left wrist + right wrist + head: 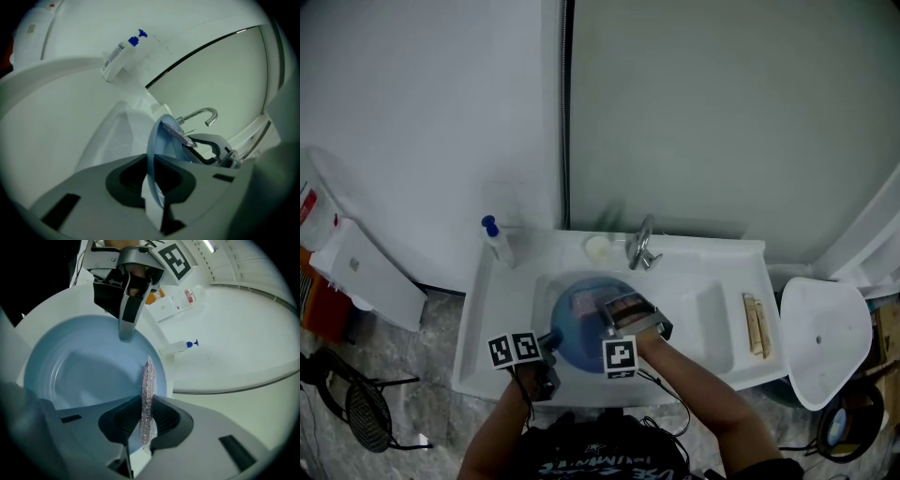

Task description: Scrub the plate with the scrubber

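A round blue plate (579, 323) is held tilted over the white sink basin. My left gripper (549, 341) is shut on the plate's near-left rim; in the left gripper view the plate (154, 154) stands edge-on between the jaws. My right gripper (621, 317) is shut on a thin silvery mesh scrubber (148, 390), which rests against the plate's inner face (84, 366) near its right rim. In the right gripper view the left gripper (126, 331) pinches the far rim. From the left gripper view the scrubber (180, 136) shows beyond the plate.
A chrome faucet (641, 246) stands at the back of the white sink (703, 328). A blue-capped bottle (497, 240) sits at the back left corner. A small brush-like item (756, 323) lies on the right ledge. A white toilet lid (823, 337) is at the right.
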{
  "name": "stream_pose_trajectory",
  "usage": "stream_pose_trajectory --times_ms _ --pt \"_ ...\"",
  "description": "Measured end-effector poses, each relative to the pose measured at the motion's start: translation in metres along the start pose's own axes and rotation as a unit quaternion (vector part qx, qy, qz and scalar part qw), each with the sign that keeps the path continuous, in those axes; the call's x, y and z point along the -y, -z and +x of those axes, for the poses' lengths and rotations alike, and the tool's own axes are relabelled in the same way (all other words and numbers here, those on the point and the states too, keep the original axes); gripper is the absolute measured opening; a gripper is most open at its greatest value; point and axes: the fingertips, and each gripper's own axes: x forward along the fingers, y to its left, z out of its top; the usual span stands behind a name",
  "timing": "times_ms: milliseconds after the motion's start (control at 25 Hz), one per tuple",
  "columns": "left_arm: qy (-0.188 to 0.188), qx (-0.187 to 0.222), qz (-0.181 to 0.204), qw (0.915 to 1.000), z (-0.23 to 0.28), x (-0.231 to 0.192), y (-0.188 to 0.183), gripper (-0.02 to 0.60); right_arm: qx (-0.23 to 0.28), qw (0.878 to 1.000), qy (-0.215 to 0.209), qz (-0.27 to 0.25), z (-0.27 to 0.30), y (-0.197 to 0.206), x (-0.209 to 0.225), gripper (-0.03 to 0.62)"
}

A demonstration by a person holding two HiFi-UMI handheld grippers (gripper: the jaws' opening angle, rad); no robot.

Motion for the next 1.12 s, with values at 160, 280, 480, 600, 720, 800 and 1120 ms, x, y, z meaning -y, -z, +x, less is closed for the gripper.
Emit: stream_pose_trajectory --times_ms 160,280,480,600,720,800,1120 --pt "0.003 0.005 -0.005 1.0 -0.003 -0.001 -0.004 0.031 0.0 1.0 -0.009 0.0 0.002 -0.006 -0.008 0.077" --pt "0.002 0.007 -0.005 1.0 -0.003 -0.002 -0.008 0.031 0.0 1.0 -0.017 0.005 0.002 -0.008 -0.014 0.077" --pt "0.001 0.009 -0.007 0.9999 0.0 -0.003 -0.013 0.031 0.007 0.999 -0.035 0.008 -0.005 -0.01 -0.022 0.077" --pt "0.006 0.006 -0.023 0.9997 0.006 -0.006 -0.014 0.032 0.014 0.998 -0.056 0.01 -0.01 -0.012 -0.031 0.077" --pt "0.005 0.004 -0.036 0.9994 0.01 -0.011 -0.014 0.034 0.02 0.996 -0.082 0.017 -0.017 -0.014 -0.045 0.077" --pt "-0.001 0.004 -0.033 0.9994 0.012 -0.014 -0.016 0.034 0.025 0.994 -0.099 0.024 -0.023 -0.017 -0.054 0.077" --pt "-0.01 0.011 -0.043 0.999 0.015 -0.022 -0.023 0.034 0.034 0.988 -0.146 0.034 -0.046 -0.022 -0.089 0.077"
